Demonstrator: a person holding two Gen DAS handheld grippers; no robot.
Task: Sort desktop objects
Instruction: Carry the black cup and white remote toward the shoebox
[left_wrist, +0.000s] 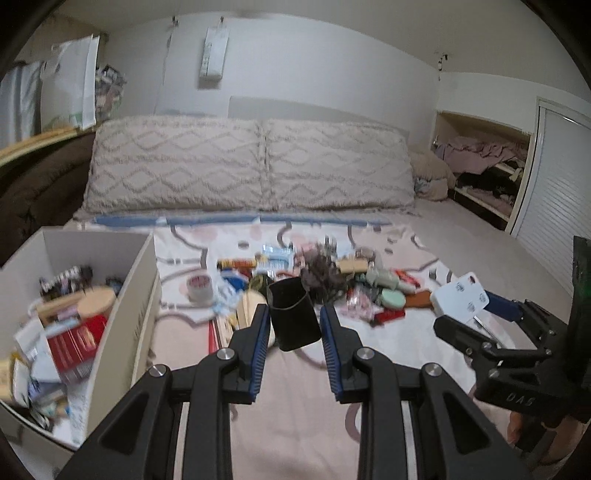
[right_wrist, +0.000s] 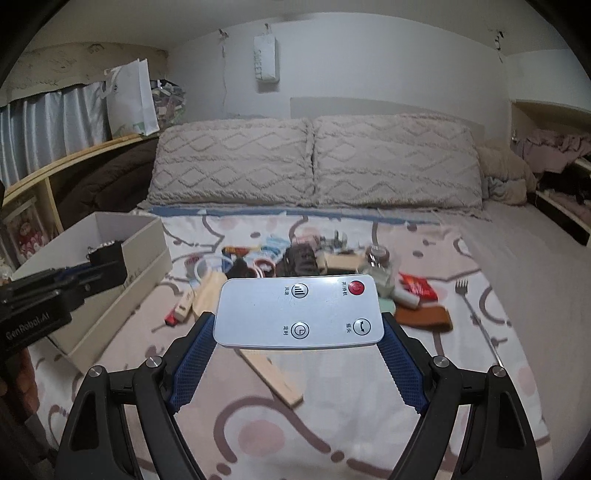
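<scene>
My left gripper (left_wrist: 294, 314) is shut on a black rectangular cup (left_wrist: 293, 314) and holds it above the bed, just right of the white box (left_wrist: 140, 295). My right gripper (right_wrist: 298, 321) is shut on a white remote control (right_wrist: 299, 314) with a red button, held flat above the sheet. The remote control (left_wrist: 461, 298) and right gripper also show at the right of the left wrist view. A pile of small objects (left_wrist: 314, 277) lies on the patterned sheet ahead.
The white box (right_wrist: 122, 236) at the left holds books and packets. The pile includes a tape roll (left_wrist: 199, 288), wooden blocks (right_wrist: 207, 295), a fork (right_wrist: 463, 291) and a brown cloth (right_wrist: 424, 317). Pillows (left_wrist: 251, 162) line the headboard; a shelf stands right.
</scene>
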